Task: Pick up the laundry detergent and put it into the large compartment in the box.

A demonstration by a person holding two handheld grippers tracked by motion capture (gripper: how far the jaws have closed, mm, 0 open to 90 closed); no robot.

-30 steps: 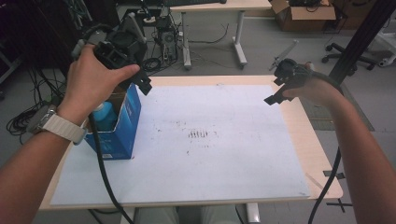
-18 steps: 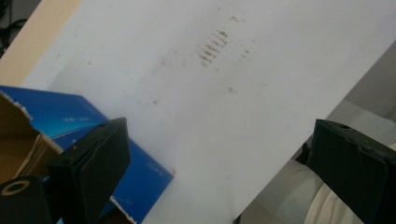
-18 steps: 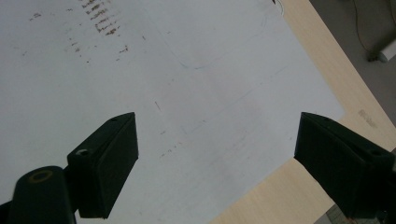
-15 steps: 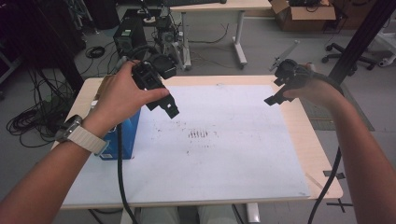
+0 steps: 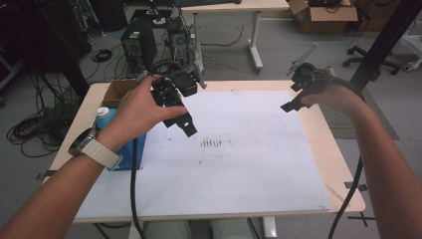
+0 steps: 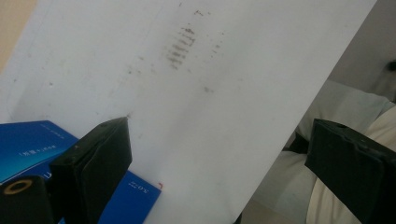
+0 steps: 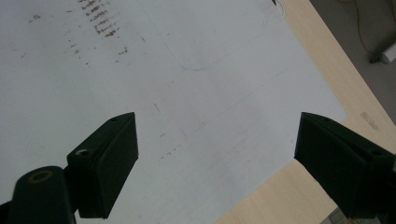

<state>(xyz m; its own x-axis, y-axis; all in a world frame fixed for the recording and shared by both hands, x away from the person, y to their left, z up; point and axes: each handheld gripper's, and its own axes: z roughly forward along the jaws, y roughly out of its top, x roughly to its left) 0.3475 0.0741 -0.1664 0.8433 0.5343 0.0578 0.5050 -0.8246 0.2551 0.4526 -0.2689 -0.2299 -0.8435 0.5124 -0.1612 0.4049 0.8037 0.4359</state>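
My left gripper (image 5: 181,124) hovers over the left part of a white sheet (image 5: 239,164) on the wooden table, held in a hand with a white watch strap. Its jaws stand wide apart with nothing between them, as the left gripper view (image 6: 219,126) confirms. A blue carton (image 5: 134,149) stands at the table's left edge, just left of this gripper, and its blue side (image 6: 28,144) appears behind the left jaw. My right gripper (image 5: 293,97) is raised above the sheet's far right corner, open and empty (image 7: 217,119).
A bottle with a blue cap (image 5: 103,113) pokes out of the carton's open brown top (image 5: 119,92). Dark smudges (image 5: 214,143) mark the sheet's middle. Bare wood table edge (image 7: 299,177) runs along the sheet's right side. Computer gear and cables stand on the floor behind the table.
My left gripper has swung right, from above the blue carton to over the white sheet. The right gripper has stayed in place.
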